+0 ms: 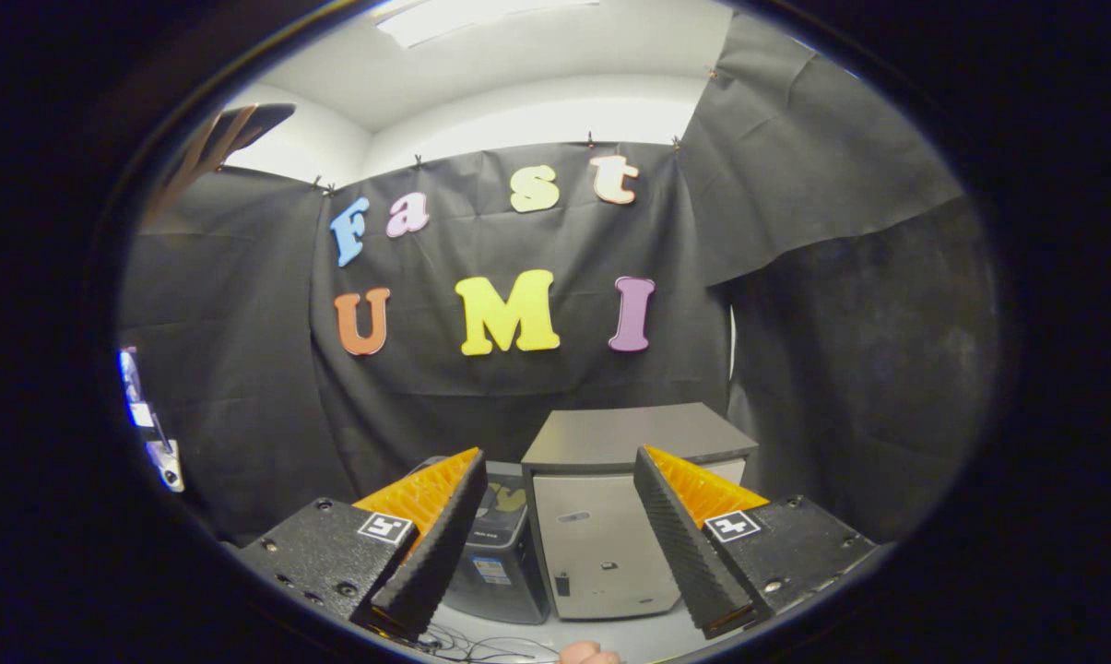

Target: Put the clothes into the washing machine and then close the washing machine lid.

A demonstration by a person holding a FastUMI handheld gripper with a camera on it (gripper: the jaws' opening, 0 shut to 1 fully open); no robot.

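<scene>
Washing machine (606, 544): a small boxy unit, pale grey front panel, flat darker lid lying closed on top, corners squared, surface smooth and matte. A small dark latch or tab sits low on the front. It stands on a pale tabletop (629, 636), seen between the two fingers and beyond them, at about 12 o'clock from the gripper.

Dark container (500, 563): rounded, glossy black, a label on its side; touching or just beside the machine at its 9 o'clock, partly hidden behind the left finger. What it is cannot be told.

Gripper (560, 535): fingers spread wide, nothing between them but open air; each finger a wedge with a ridged inner face and a rough, grainy outer block bearing a square printed marker. The tips do not appear to touch the machine.

Cables (481, 646): thin dark wires loose on the tabletop, at 7 o'clock from the machine, just below the left finger.

Hand (589, 655): a fingertip or knuckle showing at 6 o'clock, under the gripper.

Booth wall (242, 369): black cloth, creased and draped, pinned along its top edge, enclosing the machine behind and on both sides. Open room lies above the lid and in front of the machine.
</scene>
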